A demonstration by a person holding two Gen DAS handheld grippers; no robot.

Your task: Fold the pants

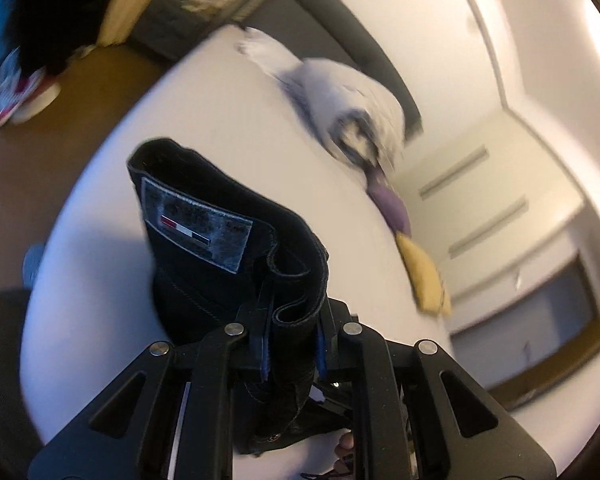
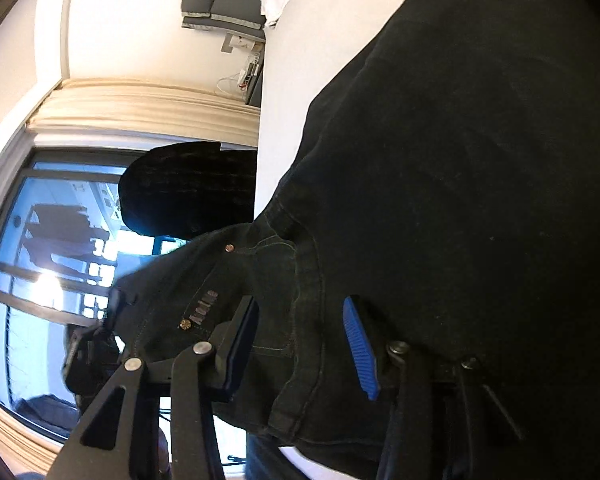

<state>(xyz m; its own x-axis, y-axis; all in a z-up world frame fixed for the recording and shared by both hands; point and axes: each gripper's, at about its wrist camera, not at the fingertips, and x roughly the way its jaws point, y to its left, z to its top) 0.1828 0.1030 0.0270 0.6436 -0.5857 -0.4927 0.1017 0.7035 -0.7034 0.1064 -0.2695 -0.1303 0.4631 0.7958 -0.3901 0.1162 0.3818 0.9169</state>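
- The left gripper [image 1: 292, 328] is clamped narrowly on the bunched waistband of the black jeans [image 1: 220, 248], lifting it above the white bed [image 1: 228, 112]; a grey brand patch [image 1: 198, 226] faces the camera.
- The right gripper [image 2: 300, 344] stands wide, its blue pads [image 2: 360, 348] apart, with the jeans [image 2: 460, 200] draped between and beyond them, gripping nothing.
- Farther off on the bed lie a white bundle [image 1: 352, 100], a purple cloth [image 1: 392, 204] and a yellow cloth [image 1: 424, 276].
- The right wrist view shows a window [image 2: 60, 248] past the denim.
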